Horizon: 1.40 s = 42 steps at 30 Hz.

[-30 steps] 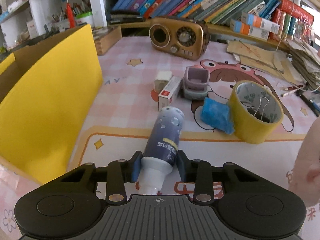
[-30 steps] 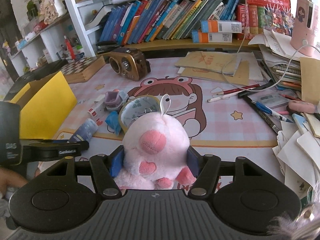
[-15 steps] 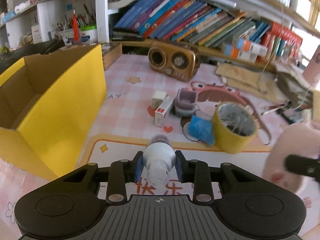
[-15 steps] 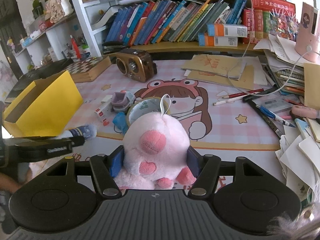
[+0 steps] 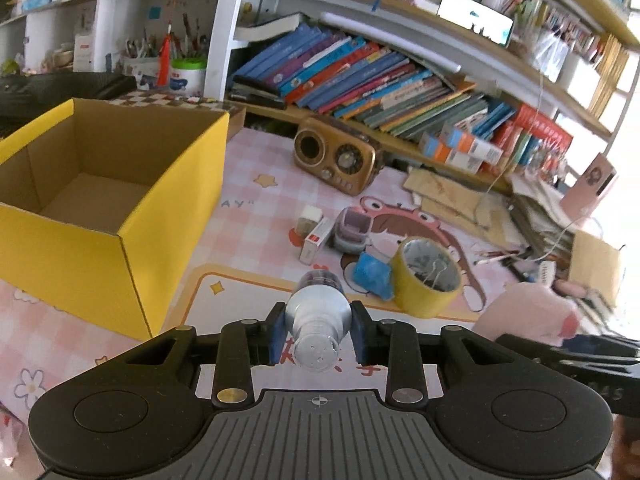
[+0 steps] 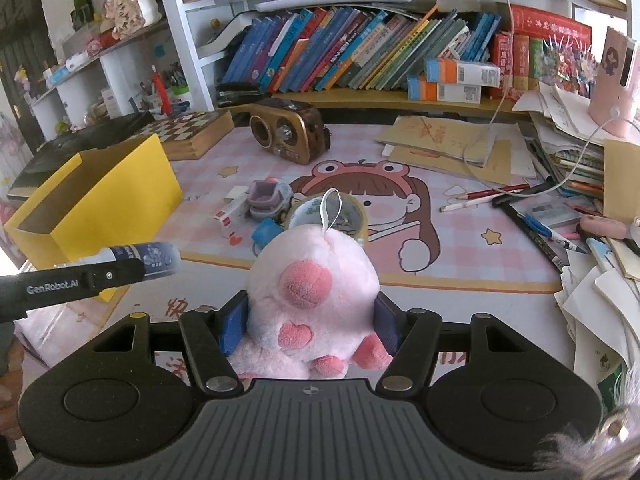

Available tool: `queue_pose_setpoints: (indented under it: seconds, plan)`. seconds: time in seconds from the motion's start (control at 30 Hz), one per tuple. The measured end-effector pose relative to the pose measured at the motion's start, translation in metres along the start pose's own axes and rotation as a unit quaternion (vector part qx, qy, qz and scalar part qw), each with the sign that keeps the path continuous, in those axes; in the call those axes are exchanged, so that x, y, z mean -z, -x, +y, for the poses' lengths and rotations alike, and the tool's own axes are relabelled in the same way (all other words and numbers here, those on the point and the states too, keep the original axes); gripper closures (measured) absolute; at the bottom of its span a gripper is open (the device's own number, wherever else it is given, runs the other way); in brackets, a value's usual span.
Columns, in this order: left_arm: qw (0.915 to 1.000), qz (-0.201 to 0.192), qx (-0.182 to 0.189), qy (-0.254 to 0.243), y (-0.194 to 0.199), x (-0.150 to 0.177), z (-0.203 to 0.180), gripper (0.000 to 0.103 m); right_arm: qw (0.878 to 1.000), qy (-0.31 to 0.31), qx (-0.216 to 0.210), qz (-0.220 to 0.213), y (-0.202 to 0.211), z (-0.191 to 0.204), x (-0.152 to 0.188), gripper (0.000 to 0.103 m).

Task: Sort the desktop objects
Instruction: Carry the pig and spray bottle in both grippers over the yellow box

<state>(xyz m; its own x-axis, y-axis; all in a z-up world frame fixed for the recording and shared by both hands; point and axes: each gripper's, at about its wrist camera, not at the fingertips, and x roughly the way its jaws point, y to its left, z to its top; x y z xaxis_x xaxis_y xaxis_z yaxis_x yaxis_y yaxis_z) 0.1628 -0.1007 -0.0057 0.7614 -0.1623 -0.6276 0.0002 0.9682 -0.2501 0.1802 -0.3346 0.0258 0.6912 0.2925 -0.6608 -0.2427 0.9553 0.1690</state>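
Note:
My left gripper (image 5: 318,330) is shut on a blue and white bottle (image 5: 318,322), held in the air with its base toward the camera; the bottle also shows in the right wrist view (image 6: 146,258). My right gripper (image 6: 310,322) is shut on a pink plush pig (image 6: 312,292), lifted above the desk mat; the pig also shows in the left wrist view (image 5: 528,314). An open yellow cardboard box (image 5: 160,216) stands to the left, its inside bare; it also shows in the right wrist view (image 6: 116,200).
On the pink mat lie a yellow tape roll (image 5: 426,280) with a binder clip, a blue packet (image 5: 372,276), a small red and white box (image 5: 316,238), a purple container (image 5: 352,230) and a brown radio (image 5: 336,160). Papers and pens (image 6: 540,216) crowd the right.
My left gripper has lifted the bottle off the mat and risen, so the inside of the yellow box now shows. The right gripper has held the plush pig nearly still.

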Motion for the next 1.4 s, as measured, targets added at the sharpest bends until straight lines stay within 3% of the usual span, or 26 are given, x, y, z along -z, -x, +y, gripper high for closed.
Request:
queue_pose_setpoints:
  seconds: [0.33,0.63,1.4]
  plan:
    - [0.9994,-0.021,0.029,0.004,0.038,0.003,0.025,0.072,1.0,0.013,0.005,-0.006,0.012,0.042,0.008,0.042]
    - [0.9985,-0.01,0.049,0.02,0.074,0.019,0.063,0.072,1.0,0.02,0.005,0.008,0.022,0.088,0.027,0.042]
    - [0.9997,-0.011,0.022,0.009,0.148,0.054,0.151,0.072,0.999,0.037,-0.024,0.021,0.046,0.21,0.082,0.042]
